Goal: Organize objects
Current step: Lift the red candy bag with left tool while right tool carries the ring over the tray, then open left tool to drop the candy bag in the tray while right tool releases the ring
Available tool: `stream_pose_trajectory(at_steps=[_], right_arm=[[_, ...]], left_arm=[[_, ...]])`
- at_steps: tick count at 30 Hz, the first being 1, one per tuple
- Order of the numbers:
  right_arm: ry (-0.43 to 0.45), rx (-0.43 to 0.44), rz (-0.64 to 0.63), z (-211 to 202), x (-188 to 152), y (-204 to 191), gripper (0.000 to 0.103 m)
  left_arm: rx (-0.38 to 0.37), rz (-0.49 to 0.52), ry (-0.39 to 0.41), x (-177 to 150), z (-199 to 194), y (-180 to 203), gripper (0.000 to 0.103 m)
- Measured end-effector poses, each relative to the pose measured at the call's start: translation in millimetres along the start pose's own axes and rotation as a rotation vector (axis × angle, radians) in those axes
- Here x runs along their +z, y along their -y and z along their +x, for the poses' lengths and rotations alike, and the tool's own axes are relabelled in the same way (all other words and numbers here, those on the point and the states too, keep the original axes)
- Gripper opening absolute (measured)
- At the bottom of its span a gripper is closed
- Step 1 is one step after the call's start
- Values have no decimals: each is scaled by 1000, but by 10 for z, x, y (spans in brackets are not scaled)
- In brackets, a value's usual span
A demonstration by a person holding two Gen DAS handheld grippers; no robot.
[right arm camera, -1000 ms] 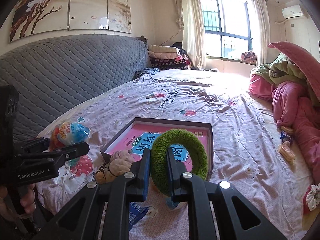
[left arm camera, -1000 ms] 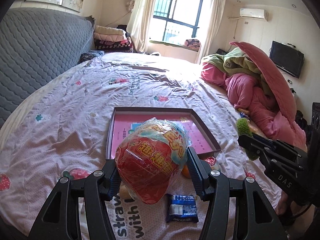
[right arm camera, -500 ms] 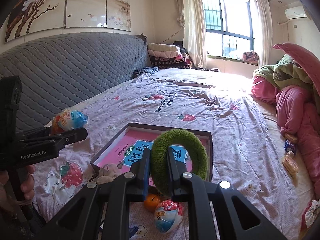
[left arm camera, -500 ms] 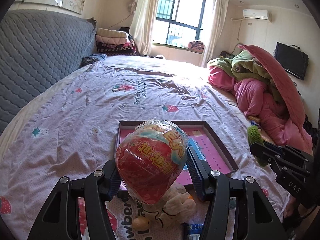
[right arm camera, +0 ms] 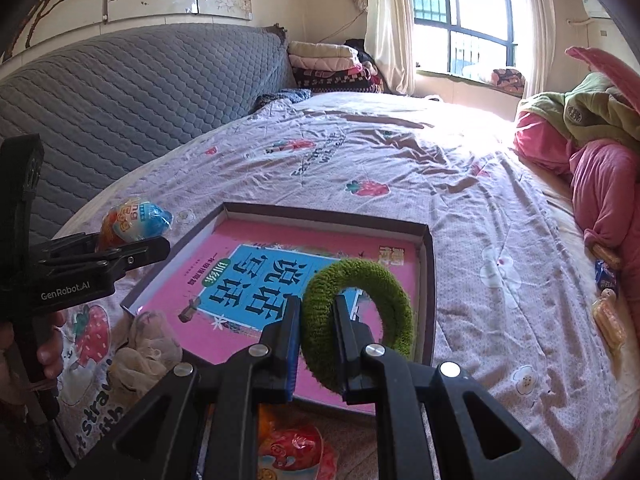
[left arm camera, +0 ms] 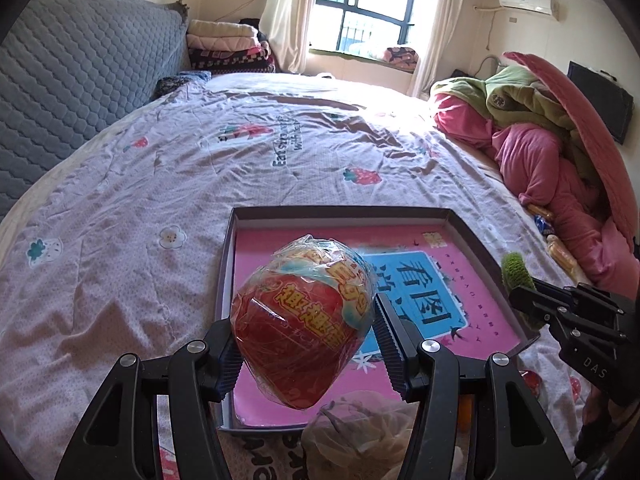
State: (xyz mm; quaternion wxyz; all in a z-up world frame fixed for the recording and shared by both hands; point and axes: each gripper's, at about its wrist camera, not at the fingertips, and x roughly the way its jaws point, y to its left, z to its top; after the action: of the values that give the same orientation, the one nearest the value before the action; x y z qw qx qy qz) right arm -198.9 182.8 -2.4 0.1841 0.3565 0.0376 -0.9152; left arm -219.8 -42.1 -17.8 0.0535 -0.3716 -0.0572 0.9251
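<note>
both grippers (left arm camera: 306, 344) (right arm camera: 316, 340) tilt downward over the tray (right arm camera: 428, 280), loaded.

The egg (left arm camera: 304, 330) is red below and pale blue above with yellow lettering under clear wrap; the ring (right arm camera: 356, 320) is fuzzy moss green. The box (left arm camera: 472, 236) has dark brown walls and holds a pink book (right arm camera: 248, 280) with a blue panel. The sheet (left arm camera: 160, 168) is pale lilac with strawberries, the headboard (right arm camera: 132, 84) quilted grey.
</note>
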Motion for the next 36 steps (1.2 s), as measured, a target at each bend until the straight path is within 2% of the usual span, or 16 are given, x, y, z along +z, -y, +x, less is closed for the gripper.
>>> stream_pose_trajectory(at_steps=[4, 8, 11, 15, 18, 23, 28, 36], right_arm=[[-61, -6, 14, 283, -37, 119, 16], [-114, 43, 61, 501, -103, 213, 16], [-130, 1, 25, 561, -143, 176, 16], [-148, 24, 58, 596, -181, 198, 16], [-155, 11, 69, 605, -187, 233, 16], [-159, 7, 106, 601, -196, 290, 24], [-143, -1, 113, 561, -194, 299, 36], [-115, -14, 118, 480, -167, 320, 41]], left_arm=[[-4, -26, -31, -77, 184, -92, 60], [2, -33, -65, -118, 333, -125, 60], [5, -34, -82, -142, 394, -132, 60], [23, -28, -102, -179, 467, -121, 61], [29, -30, -121, -199, 511, -138, 61], [36, -13, -131, -208, 550, -129, 65], [46, -2, -125, -206, 544, -107, 70], [55, -15, -103, -172, 465, -125, 72]])
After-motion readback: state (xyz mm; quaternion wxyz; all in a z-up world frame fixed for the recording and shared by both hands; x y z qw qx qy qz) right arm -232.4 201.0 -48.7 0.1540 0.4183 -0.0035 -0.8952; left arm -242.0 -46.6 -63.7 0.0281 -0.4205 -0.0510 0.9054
